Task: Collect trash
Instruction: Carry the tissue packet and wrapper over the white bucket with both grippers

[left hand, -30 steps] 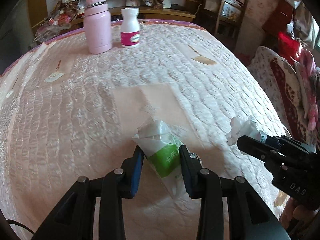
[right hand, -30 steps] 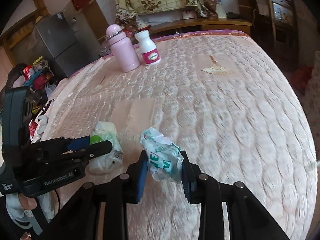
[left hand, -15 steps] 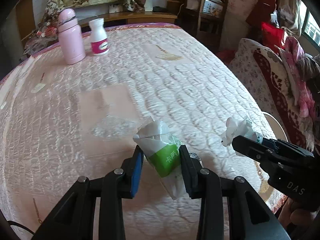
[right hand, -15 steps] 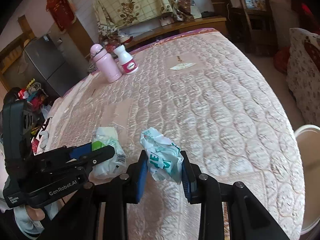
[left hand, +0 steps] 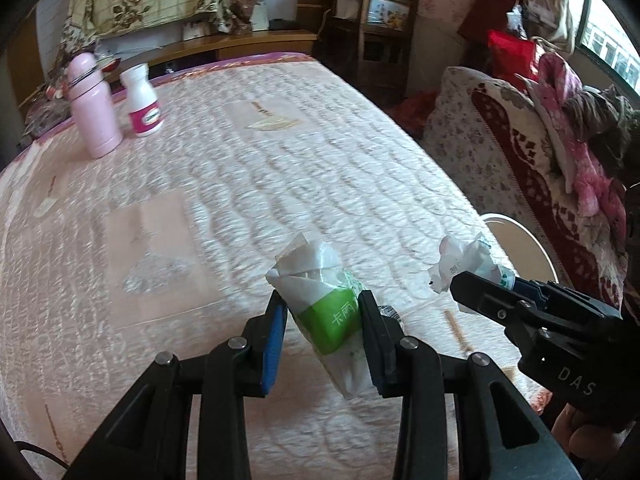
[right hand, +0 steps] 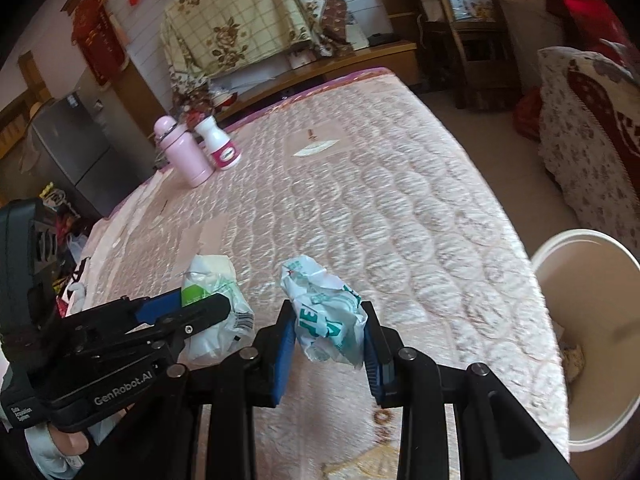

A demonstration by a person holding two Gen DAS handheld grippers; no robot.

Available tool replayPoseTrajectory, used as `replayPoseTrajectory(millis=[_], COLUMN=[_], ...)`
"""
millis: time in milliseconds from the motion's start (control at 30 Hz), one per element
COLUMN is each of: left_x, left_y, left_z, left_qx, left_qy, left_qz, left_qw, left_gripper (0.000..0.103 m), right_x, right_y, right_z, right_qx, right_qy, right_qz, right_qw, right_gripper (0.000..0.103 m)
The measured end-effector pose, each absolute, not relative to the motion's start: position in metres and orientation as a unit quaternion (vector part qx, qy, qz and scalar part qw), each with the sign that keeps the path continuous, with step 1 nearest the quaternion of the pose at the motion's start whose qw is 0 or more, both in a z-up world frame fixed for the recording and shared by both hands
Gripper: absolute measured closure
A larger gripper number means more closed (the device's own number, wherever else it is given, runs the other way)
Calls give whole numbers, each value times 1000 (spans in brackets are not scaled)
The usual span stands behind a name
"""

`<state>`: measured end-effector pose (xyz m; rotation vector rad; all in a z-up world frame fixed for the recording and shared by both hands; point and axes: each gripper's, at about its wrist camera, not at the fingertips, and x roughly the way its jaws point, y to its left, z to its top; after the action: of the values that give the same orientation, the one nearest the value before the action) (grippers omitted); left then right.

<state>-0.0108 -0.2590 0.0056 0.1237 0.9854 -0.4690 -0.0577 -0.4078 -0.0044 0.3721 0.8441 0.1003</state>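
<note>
My left gripper [left hand: 322, 320] is shut on a crumpled white and green wrapper [left hand: 324, 300], held above the pink quilted mattress [left hand: 240, 184]. My right gripper [right hand: 326, 328] is shut on a crumpled white and teal wrapper [right hand: 324, 312]. Each gripper shows in the other view: the right gripper [left hand: 460, 284] with its wrapper [left hand: 464, 260] at right, the left gripper [right hand: 216, 308] with its wrapper [right hand: 216, 320] at left. A white trash bin [right hand: 600, 312] stands on the floor beside the mattress's right edge, its rim also in the left wrist view [left hand: 520, 232].
A pink flask [left hand: 94, 112] and a white bottle with a pink label [left hand: 142, 104] stand at the mattress's far left. A patterned sofa [left hand: 540, 152] lies right of the bin. A wooden chair [left hand: 372, 20] and a cabinet are at the back.
Both grippers, holding their wrappers, have moved back and right along the mattress. The white bin has come into view at the right.
</note>
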Motion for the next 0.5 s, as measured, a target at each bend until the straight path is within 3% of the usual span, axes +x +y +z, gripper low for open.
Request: replayPoseTrajectory(millis=[500], left_x=[-19], left_y=[-322], left_z=[5], left_qx=[77], left_qy=[470], left_qz=[-278], left_qw=[834], left_gripper=[66], right_x=[-91], right_y=[-470], right_z=[-2], right_qx=[216], right_qy=[394], right_qz=[-29], right_qw=[893], right_gripper=[68])
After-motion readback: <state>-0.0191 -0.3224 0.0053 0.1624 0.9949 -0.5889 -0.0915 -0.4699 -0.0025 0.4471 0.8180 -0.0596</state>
